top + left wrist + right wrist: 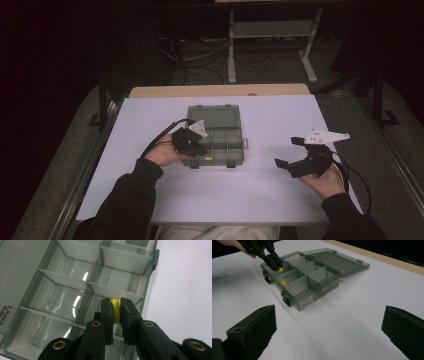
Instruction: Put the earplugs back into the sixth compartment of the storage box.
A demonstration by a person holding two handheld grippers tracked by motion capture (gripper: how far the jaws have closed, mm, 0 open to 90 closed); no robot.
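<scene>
Clamping a small yellow round piece [115, 310] between its jaws, the left gripper [115, 307] hangs over a corner compartment of the clear grey plastic divider box [306, 298], thin partition walls close on either side. Another yellow piece [283, 282] lies one compartment over, blurred. Well apart, the right gripper [289, 151] stands released over bare white worktop [352, 322].

high: above, forward-down | gripper views: close, low | shared: organizer box [215, 135]

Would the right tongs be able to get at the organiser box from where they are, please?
Probably yes: the right tongs stand open, and bare table lies between them and the box.
</scene>
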